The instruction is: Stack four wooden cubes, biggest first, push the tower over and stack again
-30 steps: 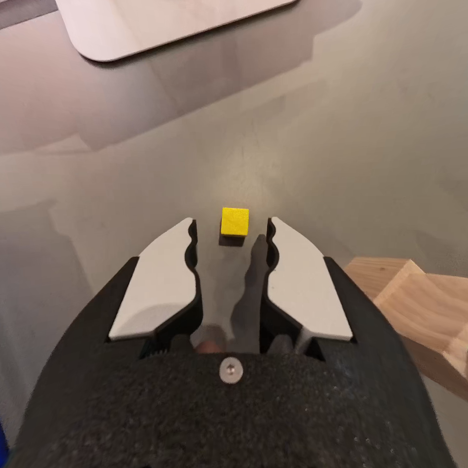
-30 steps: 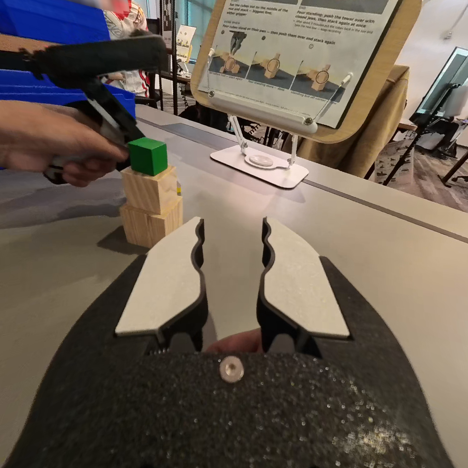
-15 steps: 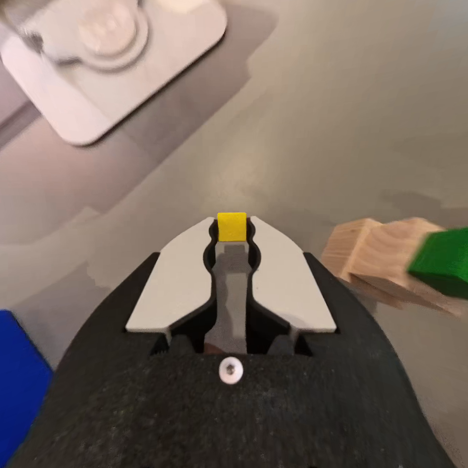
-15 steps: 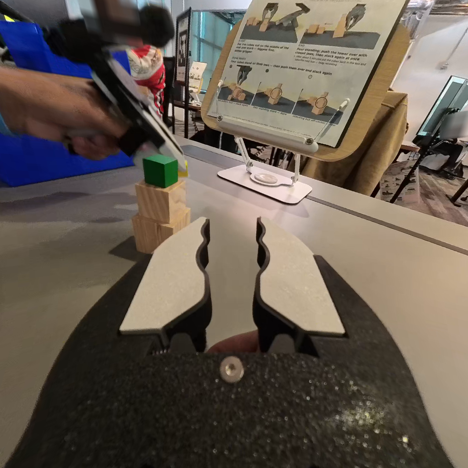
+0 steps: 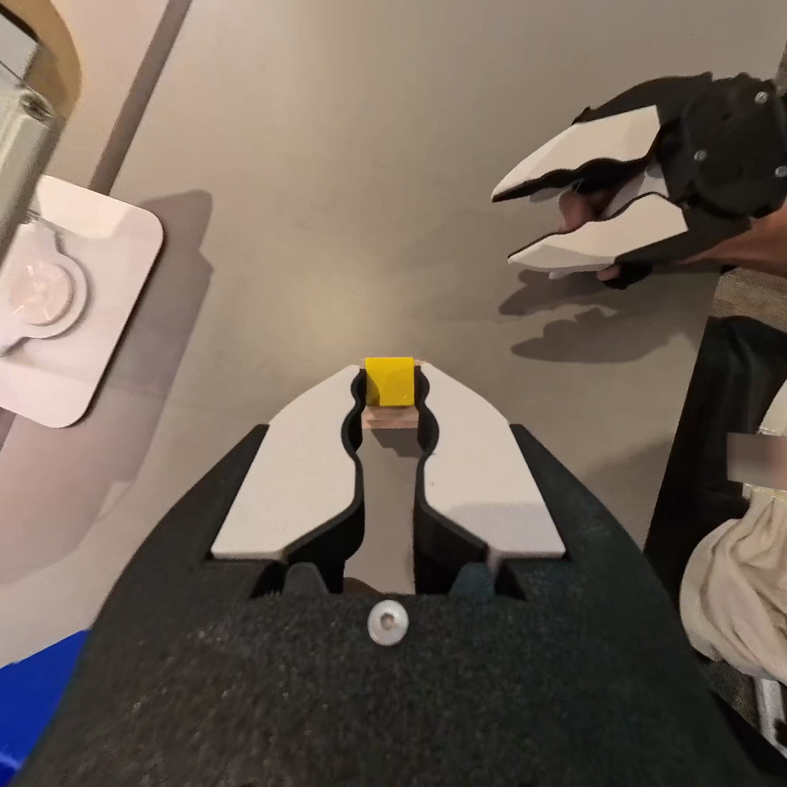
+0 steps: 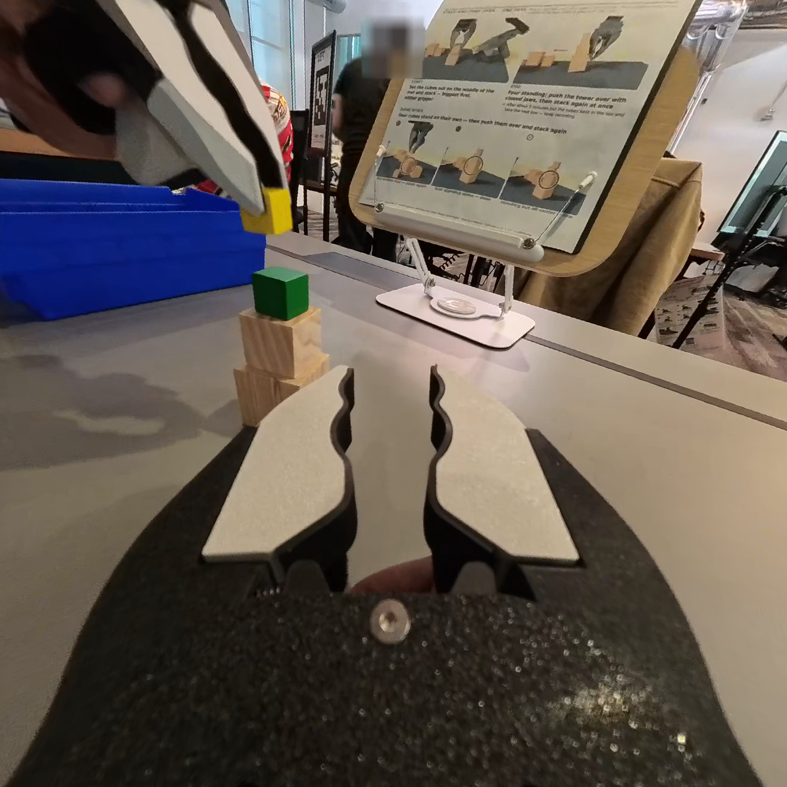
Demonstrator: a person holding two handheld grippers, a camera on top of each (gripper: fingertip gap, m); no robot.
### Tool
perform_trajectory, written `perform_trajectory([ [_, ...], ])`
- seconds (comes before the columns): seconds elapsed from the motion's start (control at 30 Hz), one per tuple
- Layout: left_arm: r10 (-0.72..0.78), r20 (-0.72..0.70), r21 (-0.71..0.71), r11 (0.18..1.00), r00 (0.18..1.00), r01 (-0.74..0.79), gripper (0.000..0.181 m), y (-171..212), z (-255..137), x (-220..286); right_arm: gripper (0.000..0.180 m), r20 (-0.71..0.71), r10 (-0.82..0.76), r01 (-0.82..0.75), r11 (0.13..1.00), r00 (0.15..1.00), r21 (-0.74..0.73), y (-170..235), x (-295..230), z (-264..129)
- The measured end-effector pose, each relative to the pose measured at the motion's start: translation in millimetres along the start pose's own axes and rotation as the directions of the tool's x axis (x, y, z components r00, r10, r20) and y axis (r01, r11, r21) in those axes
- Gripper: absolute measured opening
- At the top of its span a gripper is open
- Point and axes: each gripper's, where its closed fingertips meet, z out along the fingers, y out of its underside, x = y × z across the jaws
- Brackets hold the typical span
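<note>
My left gripper [image 5: 389, 383] is shut on the small yellow cube [image 5: 390, 382] and holds it in the air above the tower; the right wrist view shows that cube [image 6: 267, 211] a clear gap above the green one. The tower has a large wooden cube [image 6: 272, 394] at the bottom, a smaller wooden cube [image 6: 279, 343] on it and a green cube [image 6: 280, 292] on top. In the left wrist view only a strip of wooden cube [image 5: 389, 418] shows under the yellow one. My right gripper [image 6: 389, 394] is open and empty, low over the table right of the tower; it also shows in the left wrist view [image 5: 506, 230].
A blue bin [image 6: 119, 247] stands behind the tower at the left. An instruction board on a white stand [image 6: 458, 315] is at the back of the grey table [image 6: 639, 468]; its base shows in the left wrist view [image 5: 72, 298]. People stand beyond the table. About 12 cm separates my left fingertips from my right.
My left gripper closed on the yellow cube on the table, lifted it and carried it over the tower. My right gripper stayed open, barely moving.
</note>
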Motion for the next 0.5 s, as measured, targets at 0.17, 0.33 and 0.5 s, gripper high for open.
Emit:
perform_trajectory([
  [0.17,-0.022,-0.023,-0.025,0.999,0.999,0.022,0.021,5.9,14.5,-0.9,0.033,0.005,0.01,-0.01,1.0,1.0,0.002,-0.1,0.5,-0.1],
  [0.33,-0.019,-0.033,-0.038,0.999,0.999,0.018,0.021,8.5,18.1,-1.4,0.033,0.007,0.011,-0.011,1.0,1.0,0.0,0.2,0.1,0.2],
  [0.5,-0.019,-0.021,-0.053,0.998,1.0,0.018,0.021,10.8,21.3,-2.6,0.033,0.007,0.01,-0.01,1.0,1.0,0.001,-0.1,0.0,-0.1],
])
